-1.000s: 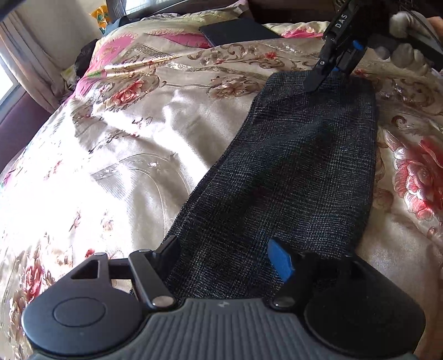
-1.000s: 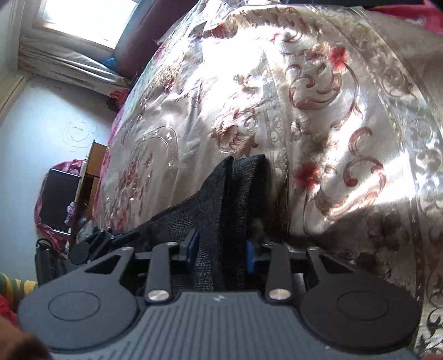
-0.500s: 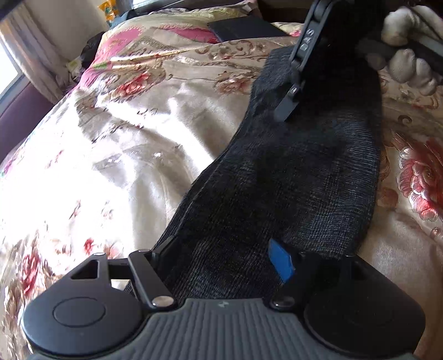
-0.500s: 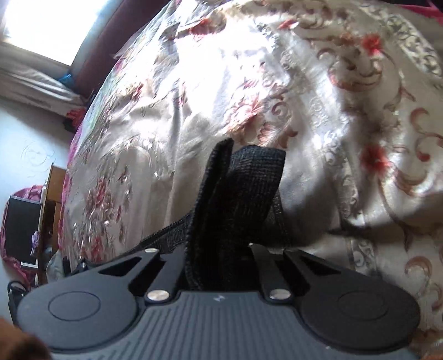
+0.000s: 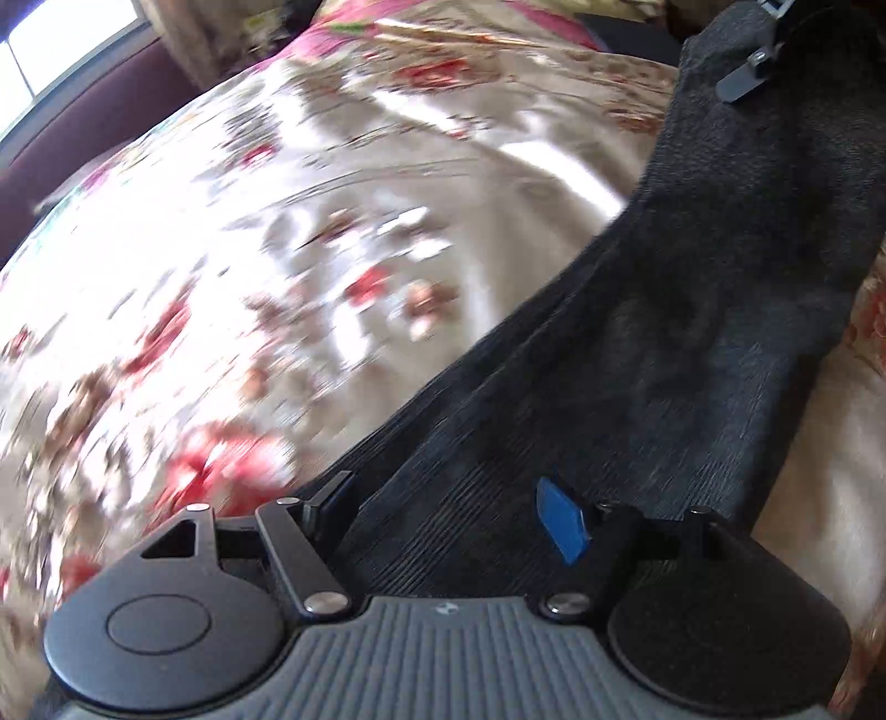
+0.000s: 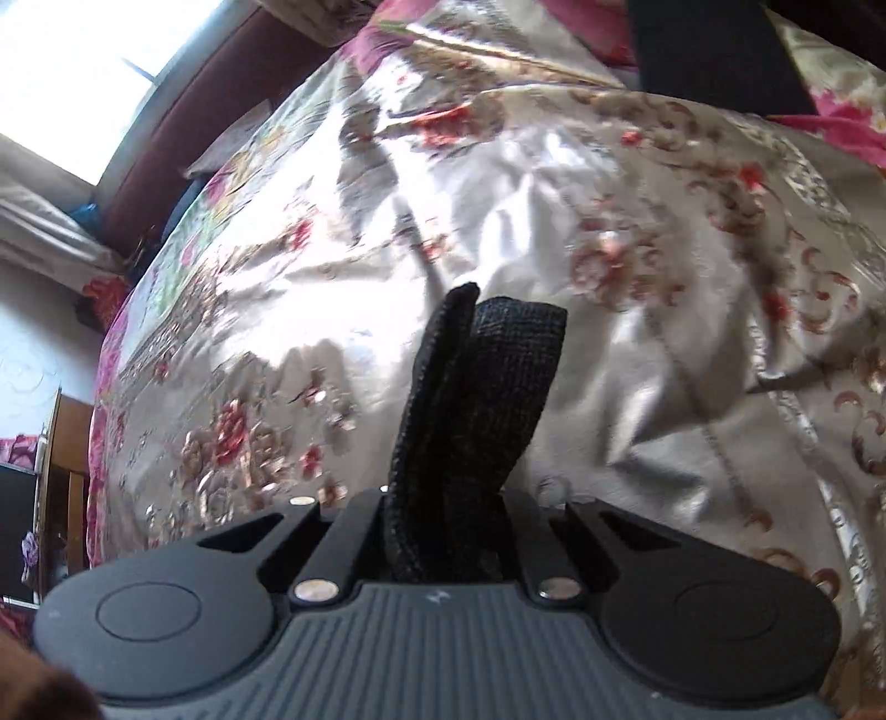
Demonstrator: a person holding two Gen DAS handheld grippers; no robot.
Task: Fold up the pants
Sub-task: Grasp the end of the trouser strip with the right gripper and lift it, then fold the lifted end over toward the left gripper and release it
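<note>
The pants (image 5: 692, 310) run from 6 to 1 o'clock across the bedspread (image 5: 266, 232). Right gripper (image 6: 443, 531): jaws newly clamped on the far end, now lifted, starting the fold. Left gripper (image 5: 448, 515): jaws wide, straddling the near end.

Bedspread (image 6: 637, 343) lies bare across centre & right of right wrist view, w/ dark flat object (image 6: 714, 50) at top right & maroon headboard (image 6: 183, 127) upper left.

A home bedroom, it seems: a bed under a shiny floral bedspread (image 6: 554, 221), a curtained window (image 6: 83, 72), and perhaps a wooden cabinet (image 6: 66, 443).
</note>
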